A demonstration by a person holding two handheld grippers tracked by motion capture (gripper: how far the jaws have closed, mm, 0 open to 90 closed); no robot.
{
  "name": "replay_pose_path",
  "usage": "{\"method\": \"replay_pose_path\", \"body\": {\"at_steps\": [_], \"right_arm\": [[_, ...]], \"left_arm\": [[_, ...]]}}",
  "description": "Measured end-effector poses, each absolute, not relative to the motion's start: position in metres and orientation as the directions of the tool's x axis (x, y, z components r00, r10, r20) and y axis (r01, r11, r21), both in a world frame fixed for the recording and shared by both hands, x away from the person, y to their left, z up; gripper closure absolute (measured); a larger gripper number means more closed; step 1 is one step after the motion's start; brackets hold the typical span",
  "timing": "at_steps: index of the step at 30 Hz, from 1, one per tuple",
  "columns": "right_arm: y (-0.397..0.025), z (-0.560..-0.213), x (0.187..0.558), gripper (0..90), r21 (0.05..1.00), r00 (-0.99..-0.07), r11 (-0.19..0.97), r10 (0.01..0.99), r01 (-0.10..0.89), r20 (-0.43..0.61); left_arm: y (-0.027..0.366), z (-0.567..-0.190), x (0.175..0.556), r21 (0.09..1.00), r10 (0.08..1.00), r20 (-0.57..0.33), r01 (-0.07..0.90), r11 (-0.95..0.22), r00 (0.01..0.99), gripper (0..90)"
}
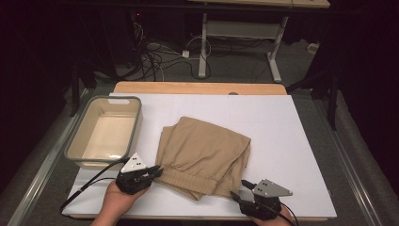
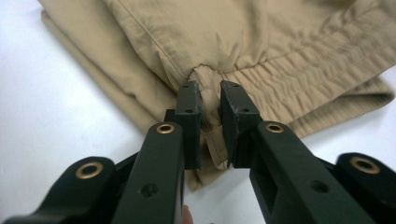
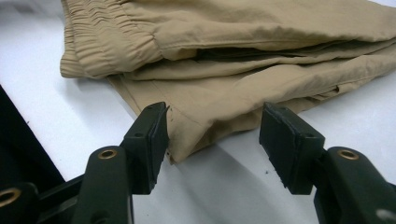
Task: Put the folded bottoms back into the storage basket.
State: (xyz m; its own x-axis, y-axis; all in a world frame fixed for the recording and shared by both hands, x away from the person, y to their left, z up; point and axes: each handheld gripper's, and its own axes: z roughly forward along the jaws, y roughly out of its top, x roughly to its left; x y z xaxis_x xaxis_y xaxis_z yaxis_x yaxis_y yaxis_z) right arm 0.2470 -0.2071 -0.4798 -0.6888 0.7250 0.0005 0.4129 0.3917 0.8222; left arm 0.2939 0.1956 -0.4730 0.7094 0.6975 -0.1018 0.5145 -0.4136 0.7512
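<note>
Khaki cloth, a folded pair of shorts (image 1: 202, 157), lies at the centre of the white worktop (image 1: 291, 155), its gathered waistband toward the lower edge of the high view. Nearest that edge, at lower left, the left gripper (image 1: 156, 173) meets the waistband's left corner; in the left gripper view its fingers (image 2: 189, 116) stand close together with a fold of waistband (image 2: 280, 70) cloth pinched between them, a narrow gap remaining. At lower right of the high view, the right gripper (image 1: 236, 197) sits just beside the garment's near right corner; in the right gripper view its fingers (image 3: 152, 140) are wide apart, the left one touching the fabric's edge, the pointed corner (image 3: 187, 144) lying between them and not yet clasped. Farther back, at the left of the high view, an empty grey-rimmed tub (image 1: 136, 123) stands beside the shorts, well apart from the right gripper. Beyond it the wooden table edge (image 1: 197, 88) and a tangle of cables (image 1: 155, 59) on the floor occupy the upper frame.

The step in hand appears to be securing both near corners for a lift or fold. To do it well, the right gripper should advance until every layer of the corner lies deep between the fingers, then close fully; the left should firm its pinch. Both should then rise together, level, so the folded layers do not slip apart.
</note>
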Motion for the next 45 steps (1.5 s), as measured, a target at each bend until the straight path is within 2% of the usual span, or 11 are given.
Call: {"method": "replay_pose_path", "body": {"at_steps": [2, 5, 7, 10, 16, 17, 20, 21, 31, 38, 45], "right_arm": [[-0.207, -0.480, 0.247, 43.6, 0.822, -0.689, 0.393, 0.724, 0.411, -0.001], [-0.207, -0.480, 0.247, 43.6, 0.823, -0.689, 0.395, 0.725, 0.409, -0.006], [-0.207, -0.480, 0.246, 43.5, 0.824, -0.689, 0.397, 0.725, 0.405, -0.011], [-0.208, -0.480, 0.247, 43.1, 0.823, -0.688, 0.396, 0.726, 0.407, -0.009], [-0.209, -0.481, 0.247, 42.4, 0.825, -0.686, 0.397, 0.727, 0.402, -0.016], [-0.209, -0.481, 0.247, 41.9, 0.826, -0.686, 0.396, 0.728, 0.401, -0.016], [-0.208, -0.482, 0.248, 40.9, 0.827, -0.685, 0.395, 0.728, 0.401, -0.016], [-0.208, -0.482, 0.248, 40.5, 0.826, -0.684, 0.393, 0.730, 0.403, -0.014], [-0.205, -0.484, 0.249, 37.9, 0.826, -0.689, 0.399, 0.725, 0.398, -0.018], [-0.206, -0.483, 0.248, 33.4, 0.837, -0.689, 0.390, 0.724, 0.383, -0.022], [-0.208, -0.483, 0.249, 25.8, 0.853, -0.690, 0.365, 0.723, 0.373, -0.008]], "left_arm": [[0.195, -0.477, 0.296, 0.735, 0.710, -0.093, 0.529, -0.425, 0.699, 65.1], [0.193, -0.481, 0.300, 0.708, 0.737, -0.092, 0.564, -0.425, 0.670, 45.6], [0.194, -0.484, 0.301, 0.704, 0.755, -0.110, 0.586, -0.400, 0.647, 39.2], [0.200, -0.488, 0.305, 0.685, 0.767, -0.197, 0.646, -0.339, 0.611, 32.3], [0.198, -0.488, 0.302, 0.680, 0.773, -0.213, 0.659, -0.322, 0.597, 37.5], [0.198, -0.488, 0.302, 0.679, 0.763, -0.225, 0.659, -0.323, 0.606, 41.3], [0.196, -0.489, 0.301, 0.680, 0.730, -0.263, 0.658, -0.323, 0.631, 62.2], [0.196, -0.489, 0.301, 0.679, 0.720, -0.276, 0.659, -0.323, 0.637, 64.9], [0.194, -0.490, 0.299, 0.713, 0.695, -0.243, 0.611, -0.345, 0.677, 76.4], [0.199, -0.486, 0.297, 0.729, 0.680, -0.187, 0.563, -0.388, 0.709, 77.8], [0.205, -0.485, 0.295, 0.734, 0.699, -0.080, 0.517, -0.441, 0.710, 77.6]]}}
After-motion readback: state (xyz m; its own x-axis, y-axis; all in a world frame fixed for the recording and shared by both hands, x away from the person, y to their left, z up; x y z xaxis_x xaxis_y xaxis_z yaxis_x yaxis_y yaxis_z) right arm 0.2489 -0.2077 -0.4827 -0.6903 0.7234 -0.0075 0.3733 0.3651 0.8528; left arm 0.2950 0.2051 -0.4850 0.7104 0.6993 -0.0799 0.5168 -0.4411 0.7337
